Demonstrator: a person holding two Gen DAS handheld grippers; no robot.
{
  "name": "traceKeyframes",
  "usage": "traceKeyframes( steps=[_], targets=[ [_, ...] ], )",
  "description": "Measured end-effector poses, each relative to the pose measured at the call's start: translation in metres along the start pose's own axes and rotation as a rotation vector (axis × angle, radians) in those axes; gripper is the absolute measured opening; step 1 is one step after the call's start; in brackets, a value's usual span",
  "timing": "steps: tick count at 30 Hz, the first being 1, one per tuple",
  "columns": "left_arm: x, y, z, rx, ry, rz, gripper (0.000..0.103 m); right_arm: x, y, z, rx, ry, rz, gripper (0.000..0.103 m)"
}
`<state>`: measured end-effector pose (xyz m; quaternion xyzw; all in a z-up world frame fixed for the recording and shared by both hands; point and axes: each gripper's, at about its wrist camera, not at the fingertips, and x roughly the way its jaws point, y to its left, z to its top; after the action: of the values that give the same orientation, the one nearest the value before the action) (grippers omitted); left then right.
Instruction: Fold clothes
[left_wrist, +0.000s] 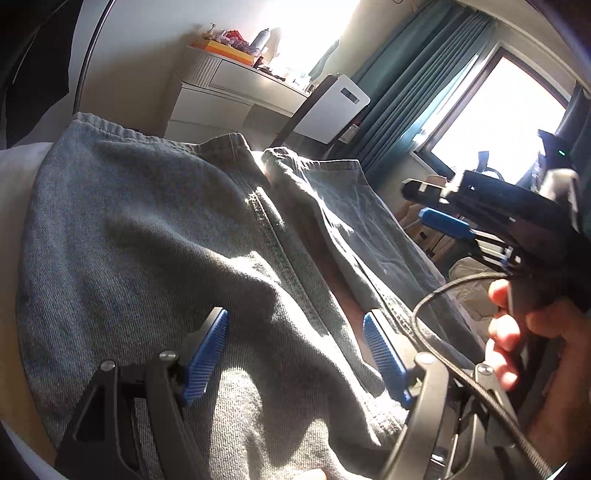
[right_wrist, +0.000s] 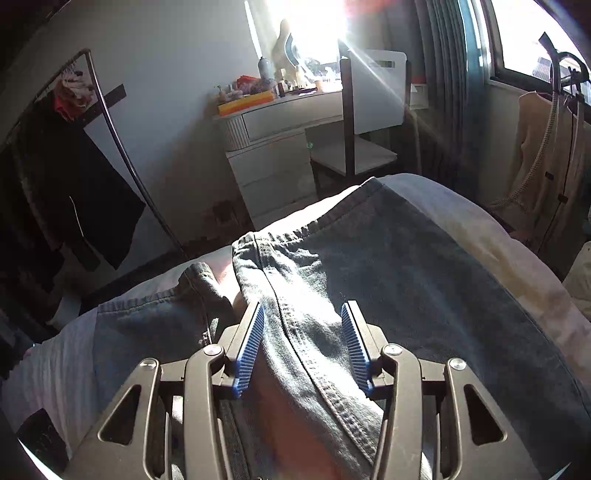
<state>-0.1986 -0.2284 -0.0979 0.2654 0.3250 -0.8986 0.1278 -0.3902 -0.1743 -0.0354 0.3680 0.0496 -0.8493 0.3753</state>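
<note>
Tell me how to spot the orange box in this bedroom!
Find the white dressing table against the far wall, beside the teal curtains. On its top, at the left end, lies the orange box, flat and long. Everything around it is small pale bottles and clutter, so its bright orange stands out.

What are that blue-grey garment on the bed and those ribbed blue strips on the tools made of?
The blue-grey jeans look like faded denim: diagonal twill weave, thick double-stitched seams, matte surface. The ribbed blue pads look like moulded plastic or rubber, hard to tell which: uniform colour, fine even ridges, slight sheen. Both tools' jaws stand open.
</note>
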Motion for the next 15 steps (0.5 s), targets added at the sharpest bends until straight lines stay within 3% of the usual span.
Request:
traceKeyframes(
  steps=[3, 7, 12, 15],
  targets=[
    [-0.006, -0.004, -0.001, 0.014, -0.009, -0.016, 0.077, -0.063, -0.020, -0.021, 0.036, -0.054, -0.058, 0.045],
    [-0.015, -0.019, -0.004, 0.076, -0.018, -0.064, 0.080, -0.137, -0.058, -0.075, 0.046, -0.054, -0.242, 0.045],
    [-0.023, -0.062, -0.023, 0.281, -0.002, -0.140, 0.083, -0.166, -0.113, -0.155, 0.138, 0.077, -0.375, 0.045],
    [-0.022, -0.080, -0.036, 0.376, 0.028, -0.153, 0.083, -0.177, -0.145, -0.183, 0.247, 0.069, -0.394, 0.045]
  ],
)
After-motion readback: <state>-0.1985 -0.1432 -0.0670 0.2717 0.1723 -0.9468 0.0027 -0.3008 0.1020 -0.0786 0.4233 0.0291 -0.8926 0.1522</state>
